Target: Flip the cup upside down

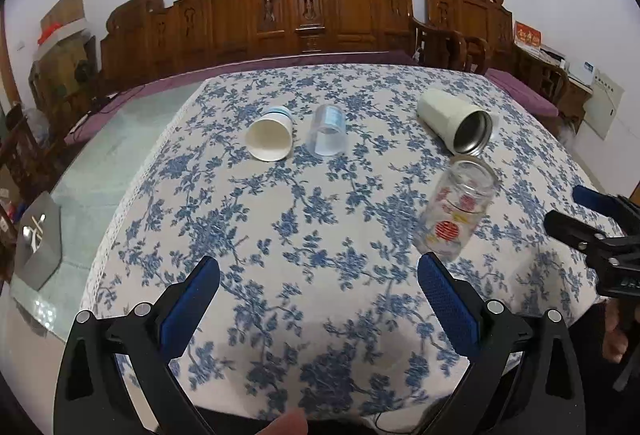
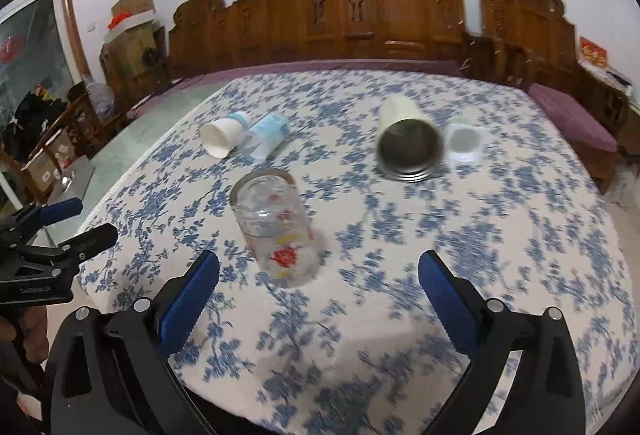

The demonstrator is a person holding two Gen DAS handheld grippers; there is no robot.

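A clear glass cup with red and yellow prints (image 1: 456, 211) (image 2: 276, 231) stands upright on the floral tablecloth. A white paper cup (image 1: 270, 137) (image 2: 222, 137) and a clear plastic cup (image 1: 328, 133) (image 2: 266, 139) lie on their sides farther back. A cream steel-lined tumbler (image 1: 456, 119) (image 2: 408, 143) lies on its side. A small clear cup (image 2: 462, 141) stands beside the tumbler. My left gripper (image 1: 318, 273) is open and empty, the glass just beyond its right finger. My right gripper (image 2: 318, 273) is open and empty, the glass just ahead of its left finger.
The table (image 1: 280, 235) has a blue floral cloth with a lace edge and bare glass to the left. A grey box (image 1: 38, 243) sits on that glass. A carved wooden bench (image 1: 300, 19) with purple cushions runs behind the table.
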